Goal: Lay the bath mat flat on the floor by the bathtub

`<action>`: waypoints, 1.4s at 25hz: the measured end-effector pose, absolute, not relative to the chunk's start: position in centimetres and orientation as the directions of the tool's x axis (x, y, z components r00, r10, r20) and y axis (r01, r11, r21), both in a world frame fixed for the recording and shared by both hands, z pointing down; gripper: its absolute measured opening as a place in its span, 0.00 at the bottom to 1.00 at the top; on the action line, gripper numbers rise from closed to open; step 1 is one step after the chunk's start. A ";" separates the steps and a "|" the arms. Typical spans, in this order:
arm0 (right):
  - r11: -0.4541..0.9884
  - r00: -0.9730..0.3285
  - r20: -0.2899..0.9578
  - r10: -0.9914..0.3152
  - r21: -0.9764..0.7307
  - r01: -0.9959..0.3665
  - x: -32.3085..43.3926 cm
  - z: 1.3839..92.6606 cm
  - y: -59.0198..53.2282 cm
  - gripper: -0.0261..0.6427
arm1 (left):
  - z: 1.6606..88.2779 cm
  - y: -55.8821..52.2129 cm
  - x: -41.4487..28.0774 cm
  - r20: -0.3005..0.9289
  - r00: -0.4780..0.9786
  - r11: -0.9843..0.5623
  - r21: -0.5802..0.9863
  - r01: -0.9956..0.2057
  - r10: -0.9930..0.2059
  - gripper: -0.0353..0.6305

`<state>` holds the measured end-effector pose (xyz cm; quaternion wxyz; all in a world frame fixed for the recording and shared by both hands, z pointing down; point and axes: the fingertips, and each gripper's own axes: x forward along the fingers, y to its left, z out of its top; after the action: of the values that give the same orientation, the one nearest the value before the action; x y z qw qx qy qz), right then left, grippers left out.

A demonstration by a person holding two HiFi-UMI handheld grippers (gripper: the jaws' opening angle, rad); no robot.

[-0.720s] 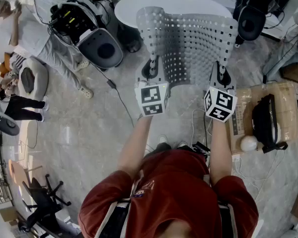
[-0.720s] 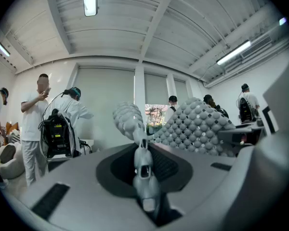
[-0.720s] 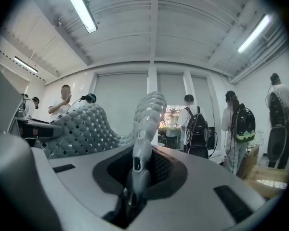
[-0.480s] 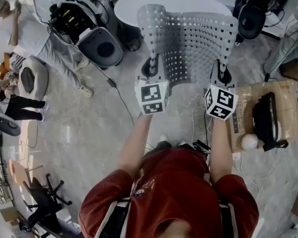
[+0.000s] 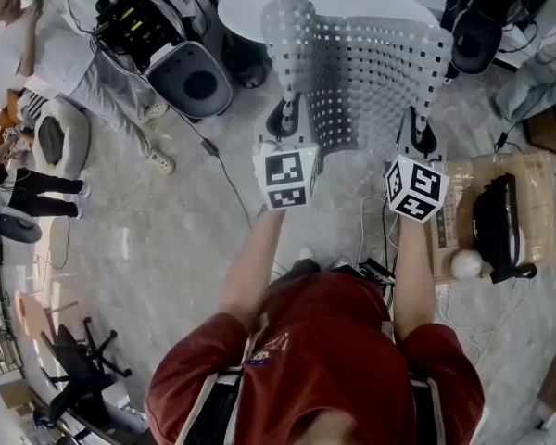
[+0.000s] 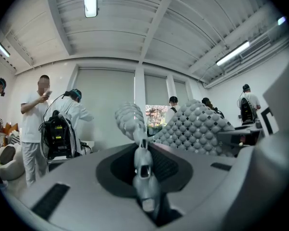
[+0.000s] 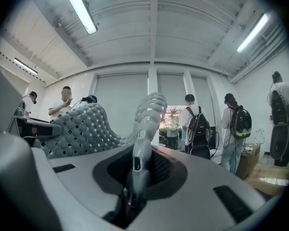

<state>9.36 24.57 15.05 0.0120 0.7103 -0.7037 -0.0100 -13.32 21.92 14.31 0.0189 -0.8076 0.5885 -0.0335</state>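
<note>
Grip looks sound on both sides: my left gripper (image 5: 284, 117) is clenched on the near left edge of the bath mat (image 5: 371, 72), and my right gripper (image 5: 417, 130) is pinched onto its near right edge. Each gripper's own view shows the nubbed rubber squeezed between closed jaws. The mat is off the floor (image 5: 167, 221), held up and spread between the two grippers at my twelve o'clock, bowed in the middle. Its far end rises in front of the white bathtub (image 5: 250, 3); whether it touches the tub I cannot tell.

I judge this the carry-and-position step, with nothing laid down yet. Next I'd lower both grippers together, kept well apart so the sheet spreads evenly, and set the far edge down beside the tub. Then I'd draw back toward six o'clock before letting go. Cables (image 5: 363, 225) on the floor at five o'clock are worth avoiding.
</note>
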 end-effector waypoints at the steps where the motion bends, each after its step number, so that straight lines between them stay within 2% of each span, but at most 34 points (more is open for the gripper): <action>1: -0.007 0.007 0.003 -1.000 0.033 -0.999 9.1 15.1 24.4 0.12 | 14.4 21.8 -13.7 0.031 0.303 -0.304 -0.067 -0.950 -0.953 0.15; 18: -0.040 0.041 0.007 -0.999 0.027 -0.999 5.2 14.6 22.6 0.12 | 14.1 19.4 -18.4 0.021 0.324 -0.325 -0.025 -0.945 -0.946 0.15; 35: -0.030 0.029 0.023 -0.999 -0.019 -0.999 12.4 16.1 16.1 0.12 | 14.7 13.5 -11.7 0.042 0.301 -0.303 -0.038 -0.952 -0.953 0.15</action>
<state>12.44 16.09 16.13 0.0010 0.7174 -0.6965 0.0149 -11.75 13.51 14.73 0.0030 -0.8065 0.5905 -0.0279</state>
